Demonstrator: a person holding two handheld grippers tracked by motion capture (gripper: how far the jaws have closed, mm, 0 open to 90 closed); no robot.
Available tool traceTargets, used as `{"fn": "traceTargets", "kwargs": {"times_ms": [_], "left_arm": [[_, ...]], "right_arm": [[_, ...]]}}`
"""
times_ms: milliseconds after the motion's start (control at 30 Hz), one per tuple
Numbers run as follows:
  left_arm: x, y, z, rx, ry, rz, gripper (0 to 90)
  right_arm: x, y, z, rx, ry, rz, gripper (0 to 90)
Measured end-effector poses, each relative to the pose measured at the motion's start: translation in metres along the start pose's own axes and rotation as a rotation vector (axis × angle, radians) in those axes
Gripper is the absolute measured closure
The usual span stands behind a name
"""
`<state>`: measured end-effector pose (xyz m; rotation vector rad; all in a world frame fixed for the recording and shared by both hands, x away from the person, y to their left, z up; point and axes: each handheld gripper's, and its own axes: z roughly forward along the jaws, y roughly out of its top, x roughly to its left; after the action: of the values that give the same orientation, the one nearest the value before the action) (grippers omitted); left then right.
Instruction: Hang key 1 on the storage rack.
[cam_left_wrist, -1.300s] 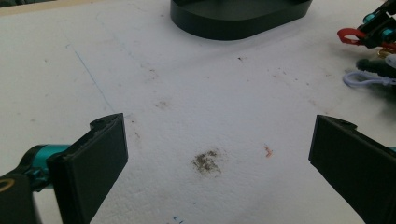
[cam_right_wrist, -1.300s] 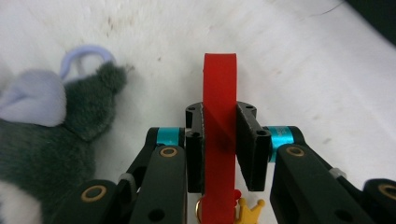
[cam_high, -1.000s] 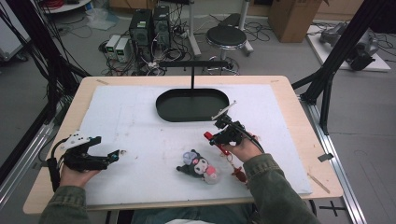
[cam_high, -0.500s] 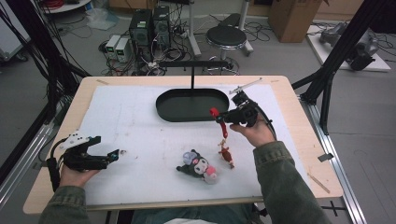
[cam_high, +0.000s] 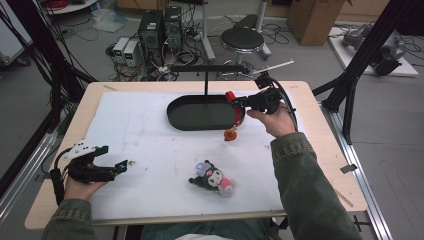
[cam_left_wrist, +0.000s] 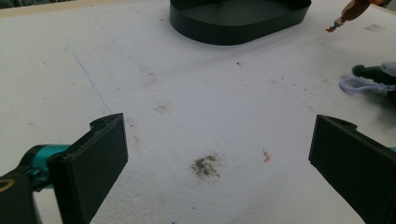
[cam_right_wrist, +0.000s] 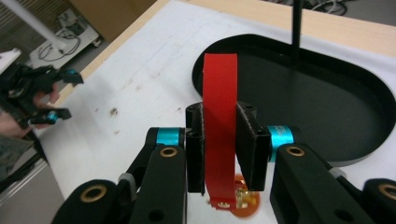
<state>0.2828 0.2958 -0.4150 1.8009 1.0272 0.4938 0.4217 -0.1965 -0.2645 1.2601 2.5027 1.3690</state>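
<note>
My right gripper hangs in the air over the right end of the black oval tray, shut on a red strap. An orange charm dangles from the strap, above the white mat. In the right gripper view both jaws press on the red strap, with the charm below them and the tray ahead. My left gripper rests at the table's left, open. The left gripper view has its jaws wide apart around bare mat. A black plush toy lies near the front.
A black post with a horizontal bar rises from the tray's far side. The white mat covers most of the wooden table. In the left gripper view, the tray lies far ahead and the plush at the right edge.
My right gripper has risen and moved away from the plush toward the tray's right end, lifting the red strap and charm off the mat. The left gripper has stayed still.
</note>
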Motion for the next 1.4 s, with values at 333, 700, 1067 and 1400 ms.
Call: {"fn": "traceTargets", "kwargs": {"times_ms": [333,700,1067,1400], "left_arm": [[0.0,0.001,0.001,-0.008,-0.019,0.003,4.9],[-0.001,0.001,0.0,-0.018,-0.028,0.003,4.9],[-0.003,0.002,-0.001,-0.029,-0.034,0.005,4.9],[-0.001,0.003,0.002,-0.042,-0.042,-0.01,4.9]], "right_arm": [[-0.005,0.026,0.004,-0.037,0.038,0.096,75.3],[-0.01,0.046,0.013,-0.061,0.003,0.126,75.2],[-0.01,0.076,0.021,-0.038,-0.089,0.124,75.2],[-0.008,0.113,0.021,-0.083,-0.097,0.104,75.2]]}}
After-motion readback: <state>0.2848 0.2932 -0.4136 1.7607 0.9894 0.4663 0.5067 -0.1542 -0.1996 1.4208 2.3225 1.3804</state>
